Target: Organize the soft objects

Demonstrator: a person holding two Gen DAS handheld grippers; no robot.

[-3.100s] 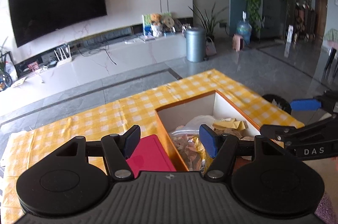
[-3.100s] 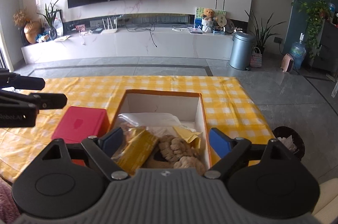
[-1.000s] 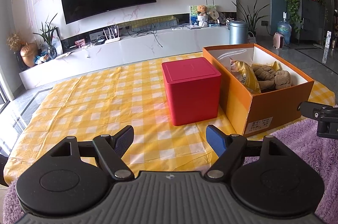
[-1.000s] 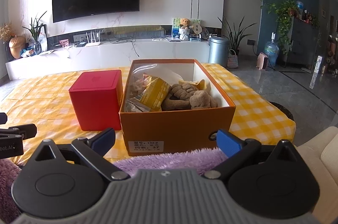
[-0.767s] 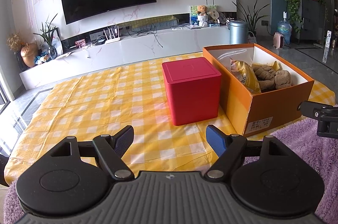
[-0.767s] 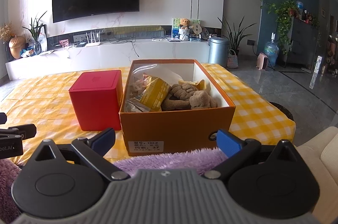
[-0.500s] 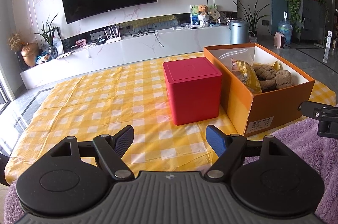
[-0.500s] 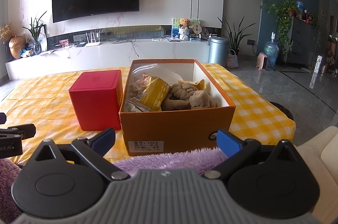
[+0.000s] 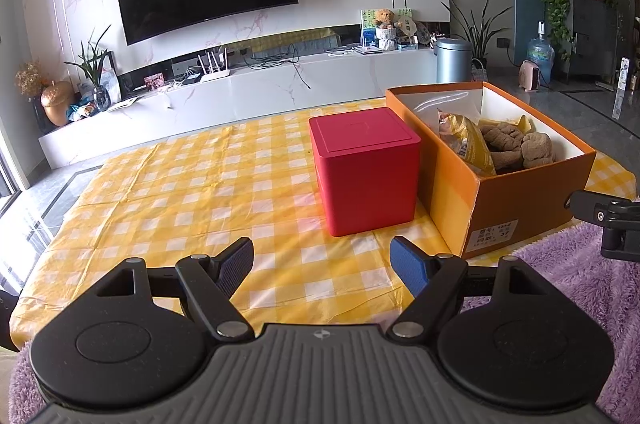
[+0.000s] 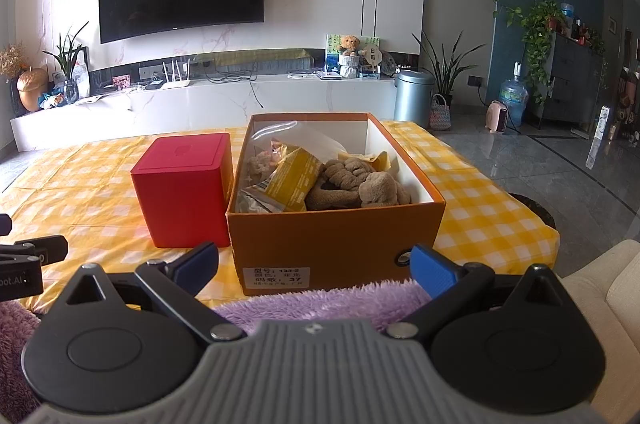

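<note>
Both the left tool [image 9: 322, 262] and right tool [image 10: 314, 266] hover spread and empty at the bench's near edge. The soft toy [image 10: 360, 186] lies in the orange box [image 10: 336, 244]; packing looks finished, closing likely next.

A thin, creased cloth [image 9: 192, 184] in yellow and white check is spread over the counter. The orange box [image 10: 336, 244] is made of matt cardboard — white inside, with a paper label stuck on its front. The red cube [image 9: 366, 176] is seen as smooth, satin plastic. Inside the box, a brown plush toy [image 10: 360, 184] with nubbly pile and a glossy crinkled yellow packet [image 10: 292, 180] are found. At 6 o'clock, shaggy purple fleece [image 10: 320, 300] is visible — long-piled and soft.
</note>
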